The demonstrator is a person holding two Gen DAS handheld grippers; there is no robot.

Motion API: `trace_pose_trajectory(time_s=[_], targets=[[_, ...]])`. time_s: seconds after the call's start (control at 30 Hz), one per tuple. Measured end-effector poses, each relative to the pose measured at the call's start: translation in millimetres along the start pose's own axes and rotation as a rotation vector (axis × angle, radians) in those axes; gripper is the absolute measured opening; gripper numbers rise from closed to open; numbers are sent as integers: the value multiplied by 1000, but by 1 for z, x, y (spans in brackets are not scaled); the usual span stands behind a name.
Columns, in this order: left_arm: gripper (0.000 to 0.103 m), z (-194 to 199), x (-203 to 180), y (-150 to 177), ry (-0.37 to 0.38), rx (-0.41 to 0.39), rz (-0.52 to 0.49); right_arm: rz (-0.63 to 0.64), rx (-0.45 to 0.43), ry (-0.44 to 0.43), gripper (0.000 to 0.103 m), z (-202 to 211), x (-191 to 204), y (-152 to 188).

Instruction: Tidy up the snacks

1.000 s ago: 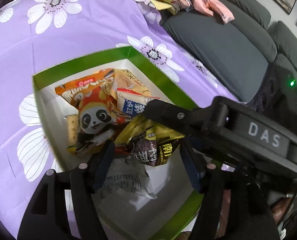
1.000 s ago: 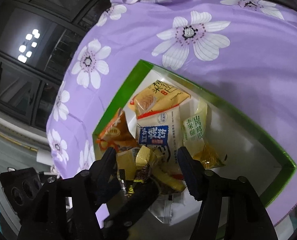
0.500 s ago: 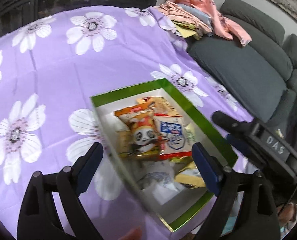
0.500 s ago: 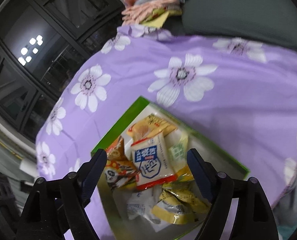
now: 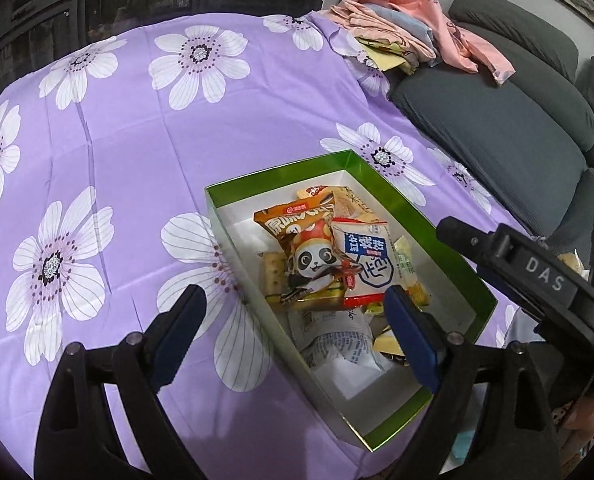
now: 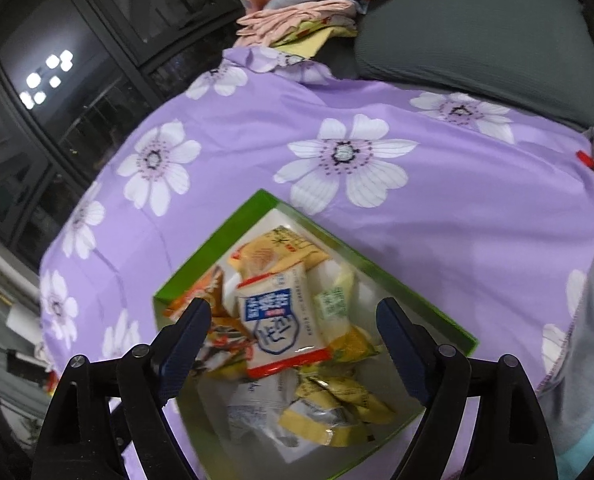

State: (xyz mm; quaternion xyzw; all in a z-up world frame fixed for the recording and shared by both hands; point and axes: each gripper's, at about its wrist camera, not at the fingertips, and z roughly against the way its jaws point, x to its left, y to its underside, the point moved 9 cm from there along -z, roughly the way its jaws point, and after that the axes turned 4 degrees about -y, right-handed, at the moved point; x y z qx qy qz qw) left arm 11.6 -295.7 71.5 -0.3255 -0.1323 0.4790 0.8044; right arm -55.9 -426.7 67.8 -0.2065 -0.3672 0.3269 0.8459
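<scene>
The snack packets are lying heaped inside the green box (image 5: pixel 453 236), which is sitting on the desk under a purple flowered cloth (image 5: pixel 129 152). The panda packet (image 5: pixel 309 252) is resting on top beside the blue-and-white packet (image 5: pixel 371 258), likely dropped in loosely. Both grippers are hanging above the box: the left gripper (image 5: pixel 293 308) and the right gripper (image 6: pixel 293 312) are empty, fingers spread wide, the right having just been opening. Folded clothes (image 5: pixel 409 32) are piled on the grey sofa (image 5: pixel 497 120) beyond, blocking nothing.
</scene>
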Motion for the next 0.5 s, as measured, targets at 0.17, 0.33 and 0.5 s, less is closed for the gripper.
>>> trace_pose_trajectory(time_s=[0.17,0.33,0.5], targets=[[90,0,0,1,6,7,10,2,6,30,85,-1,-3,1],[90,0,1,1,11,5,15,6,6,39,85,0,-3,2],[90,-2,4,4,10,18,24,7,16,73,85,-3,-8,3]])
